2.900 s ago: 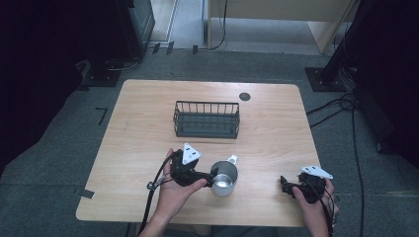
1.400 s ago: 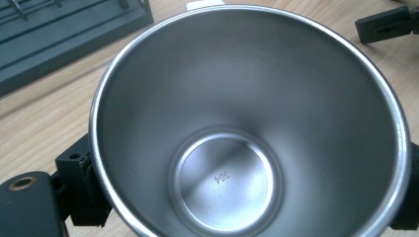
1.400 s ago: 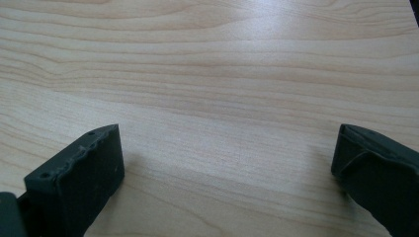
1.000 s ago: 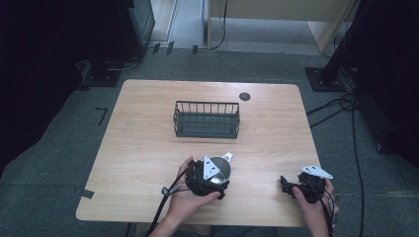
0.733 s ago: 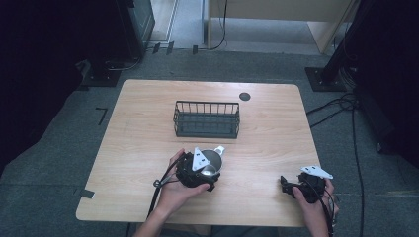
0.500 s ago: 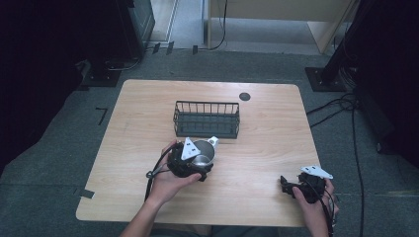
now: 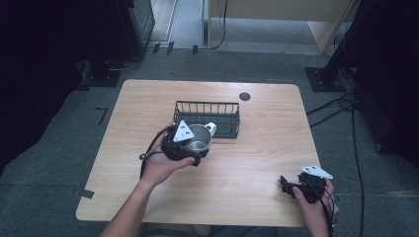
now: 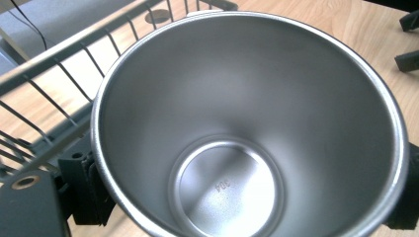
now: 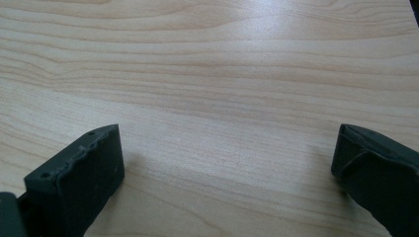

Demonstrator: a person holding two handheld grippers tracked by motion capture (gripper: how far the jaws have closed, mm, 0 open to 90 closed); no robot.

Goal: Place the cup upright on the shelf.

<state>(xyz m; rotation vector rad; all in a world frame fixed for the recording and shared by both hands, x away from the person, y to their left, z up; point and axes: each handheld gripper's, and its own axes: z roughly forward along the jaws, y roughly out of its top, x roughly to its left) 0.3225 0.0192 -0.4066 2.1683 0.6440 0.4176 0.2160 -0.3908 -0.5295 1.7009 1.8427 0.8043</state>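
Note:
A shiny steel cup (image 7: 198,138) with a white handle is held in my left gripper (image 7: 190,148), just in front of the black wire basket (image 7: 207,118). In the left gripper view the cup's open mouth (image 8: 247,128) faces the camera, its empty inside visible, with the basket's wires (image 8: 54,69) behind it at upper left. My right gripper (image 7: 289,186) rests near the table's front right edge. Its jaws stand wide apart in the right gripper view, nothing but bare wood between them (image 9: 227,168).
The wooden table (image 7: 148,98) has a small dark round grommet (image 7: 244,96) behind the basket. Cables and dark equipment stands line the floor at right and back left.
My left gripper has carried the cup from the table's front middle forward and left, up to the front of the basket. The right gripper has stayed put.

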